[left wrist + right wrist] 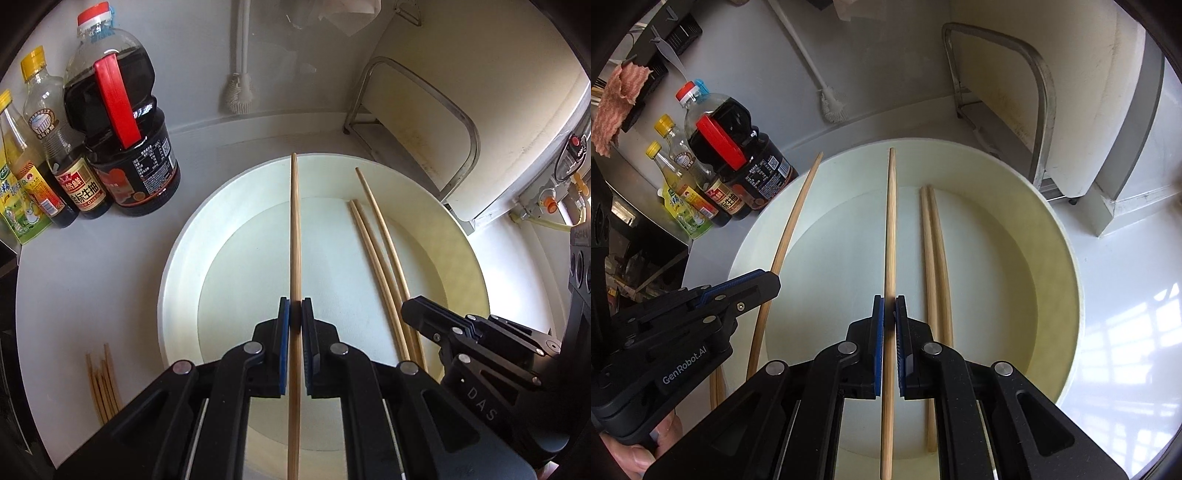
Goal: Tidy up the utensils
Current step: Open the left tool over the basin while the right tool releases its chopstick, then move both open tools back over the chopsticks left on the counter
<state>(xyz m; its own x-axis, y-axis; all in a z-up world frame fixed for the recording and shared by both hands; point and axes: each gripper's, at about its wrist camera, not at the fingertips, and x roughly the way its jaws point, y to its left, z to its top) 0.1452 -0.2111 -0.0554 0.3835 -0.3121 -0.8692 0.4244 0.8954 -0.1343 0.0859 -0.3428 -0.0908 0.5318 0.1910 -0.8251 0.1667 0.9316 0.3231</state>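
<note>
A large white round tray [184, 266] [1067, 258] lies on the counter. My left gripper [295, 304] is shut on a wooden chopstick [294, 229] held above the tray; it shows at the left of the right wrist view [792, 221]. My right gripper [889, 301] is shut on another chopstick [891, 221] above the tray; it also shows in the left wrist view [380, 221]. Two chopsticks [934, 258] lie side by side in the tray, right of my right gripper. Several more chopsticks [101, 384] lie on the counter left of the tray.
Sauce and oil bottles [122, 140] [731, 162] stand at the back left. A white brush [240, 88] leans on the back wall. A metal rack with a white board [424, 122] stands behind the tray at the right.
</note>
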